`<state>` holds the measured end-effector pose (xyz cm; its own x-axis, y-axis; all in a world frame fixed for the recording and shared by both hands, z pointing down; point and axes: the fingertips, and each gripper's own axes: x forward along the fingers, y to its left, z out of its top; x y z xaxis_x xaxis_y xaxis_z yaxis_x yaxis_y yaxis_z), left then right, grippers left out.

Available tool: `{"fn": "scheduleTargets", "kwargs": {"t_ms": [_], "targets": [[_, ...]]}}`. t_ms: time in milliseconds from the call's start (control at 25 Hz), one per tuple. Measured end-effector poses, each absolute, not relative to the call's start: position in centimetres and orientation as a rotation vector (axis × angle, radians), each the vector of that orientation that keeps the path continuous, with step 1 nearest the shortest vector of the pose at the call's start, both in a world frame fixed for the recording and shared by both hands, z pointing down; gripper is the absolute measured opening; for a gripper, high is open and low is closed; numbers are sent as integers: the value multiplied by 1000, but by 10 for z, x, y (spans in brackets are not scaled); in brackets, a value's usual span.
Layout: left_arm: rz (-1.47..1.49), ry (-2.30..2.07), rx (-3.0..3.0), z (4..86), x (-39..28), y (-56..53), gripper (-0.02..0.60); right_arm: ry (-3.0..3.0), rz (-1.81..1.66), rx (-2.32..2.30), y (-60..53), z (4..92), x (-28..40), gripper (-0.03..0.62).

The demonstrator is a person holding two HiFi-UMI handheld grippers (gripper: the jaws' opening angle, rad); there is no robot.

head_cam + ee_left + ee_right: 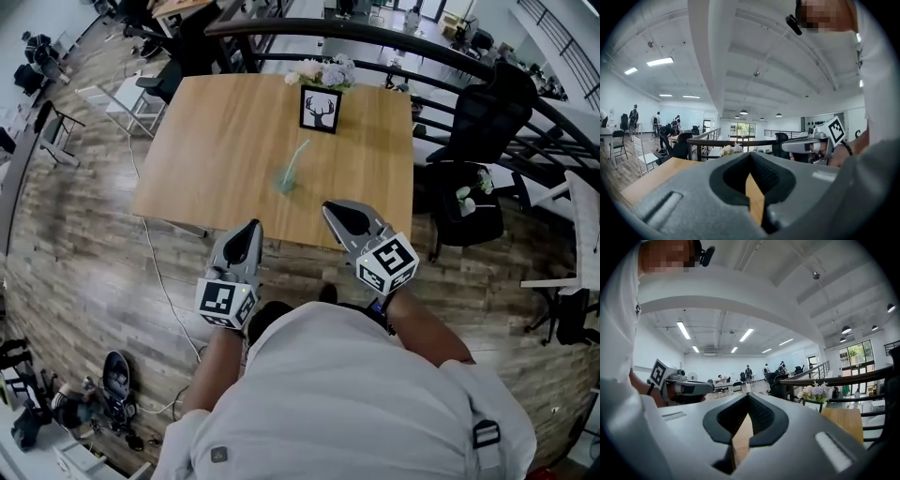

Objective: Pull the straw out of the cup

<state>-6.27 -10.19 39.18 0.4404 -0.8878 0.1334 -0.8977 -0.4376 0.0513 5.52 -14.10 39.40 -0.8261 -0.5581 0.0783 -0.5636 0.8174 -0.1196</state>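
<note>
A small translucent greenish cup (284,181) stands near the middle of the wooden table (206,141), with a pale green straw (296,157) leaning out of it to the upper right. Both grippers hover at the table's near edge, short of the cup and apart from it. My left gripper (253,226) is to the cup's lower left, and its jaws meet with nothing between them (751,154). My right gripper (330,205) is to the cup's lower right, also shut and empty (749,396). The cup is hidden behind the jaws in both gripper views.
A framed deer picture (320,109) and a bunch of flowers (323,71) stand at the table's far edge. A dark railing (394,42) runs behind the table. Black office chairs (469,202) stand to the right. A cable lies on the wood floor (155,272) at the left.
</note>
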Motion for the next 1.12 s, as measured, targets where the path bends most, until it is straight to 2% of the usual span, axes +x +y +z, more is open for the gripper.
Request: {"fn": "scheduleTargets", "kwargs": {"t_ms": [320, 800, 1120], "targets": [[161, -1494, 2606, 406, -38, -151, 5, -2927, 269, 953, -187, 410, 57, 9], [189, -1355, 2563, 444, -73, -258, 5, -2796, 426, 1035, -277, 455, 22, 46], [238, -1226, 2548, 491, -100, -317, 5, -2671, 579, 1066, -334, 525, -10, 98]]}}
